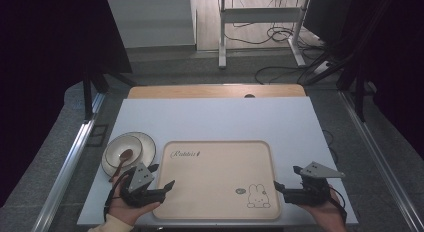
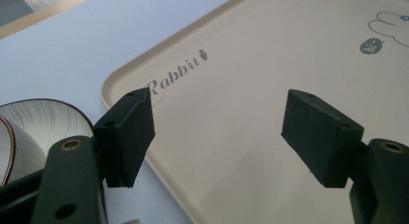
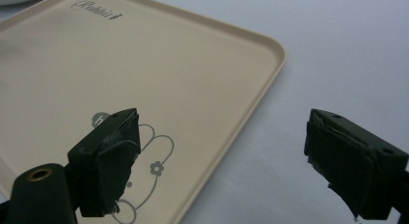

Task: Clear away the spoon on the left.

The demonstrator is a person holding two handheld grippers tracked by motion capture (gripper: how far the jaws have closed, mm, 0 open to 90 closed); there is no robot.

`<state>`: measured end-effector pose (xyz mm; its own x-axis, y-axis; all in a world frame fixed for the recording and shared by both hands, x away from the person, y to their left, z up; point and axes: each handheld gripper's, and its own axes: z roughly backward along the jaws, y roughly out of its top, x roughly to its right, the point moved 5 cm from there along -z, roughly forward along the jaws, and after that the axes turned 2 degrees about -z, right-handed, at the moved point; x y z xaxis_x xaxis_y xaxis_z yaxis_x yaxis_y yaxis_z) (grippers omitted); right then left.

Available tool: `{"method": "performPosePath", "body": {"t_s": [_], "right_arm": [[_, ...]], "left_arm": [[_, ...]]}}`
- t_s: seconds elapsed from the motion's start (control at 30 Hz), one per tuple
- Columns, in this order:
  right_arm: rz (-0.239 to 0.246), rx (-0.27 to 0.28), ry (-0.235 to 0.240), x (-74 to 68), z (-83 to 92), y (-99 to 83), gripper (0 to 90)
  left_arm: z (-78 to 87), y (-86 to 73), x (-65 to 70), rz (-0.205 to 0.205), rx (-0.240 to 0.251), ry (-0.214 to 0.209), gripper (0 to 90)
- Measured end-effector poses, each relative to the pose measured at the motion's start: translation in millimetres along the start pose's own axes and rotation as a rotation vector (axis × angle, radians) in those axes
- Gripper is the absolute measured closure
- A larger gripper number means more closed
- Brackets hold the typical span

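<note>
White table [image 1: 210, 117], bare beige tray [image 1: 215, 192], spoon [image 1: 121, 162] in bowl [image 1: 116, 148] on plate [image 1: 145, 140], left gripper [image 1: 162, 176] and right gripper [image 1: 285, 178] both spread apart

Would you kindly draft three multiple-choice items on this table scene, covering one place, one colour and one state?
1. Where does the spoon lie?
A on the tray
B in the bowl
C on the floor

2. What colour is the tray?
A beige
B red
C black

3. How do the left hand-held gripper jaws stand?
A shut on the spoon
B shut on the tray rim
C open, holding nothing

Key: 1 B, the spoon rests inside the bowl left of the tray. 2 A, its surface is beige with a rabbit print. 3 C, a wide gap separates the jaws.
</note>
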<state>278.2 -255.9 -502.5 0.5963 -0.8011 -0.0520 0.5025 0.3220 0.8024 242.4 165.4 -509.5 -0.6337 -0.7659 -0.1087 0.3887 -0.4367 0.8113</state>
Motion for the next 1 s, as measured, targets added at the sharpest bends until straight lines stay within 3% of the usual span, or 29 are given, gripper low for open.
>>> {"method": "performPosePath", "body": {"t_s": [0.3,1.0], "right_arm": [[-0.028,0.01,0.005,3.6,1.3,1.4,12.8],[0.008,0.003,-0.002,-0.6,1.4,2.7,14.0]], "left_arm": [[-0.7,-0.6,-2.1,0.007,0.003,0.002,26.8],[7.7,-3.2,-1.2,-0.014,0.014,0.017,27.0]]}}
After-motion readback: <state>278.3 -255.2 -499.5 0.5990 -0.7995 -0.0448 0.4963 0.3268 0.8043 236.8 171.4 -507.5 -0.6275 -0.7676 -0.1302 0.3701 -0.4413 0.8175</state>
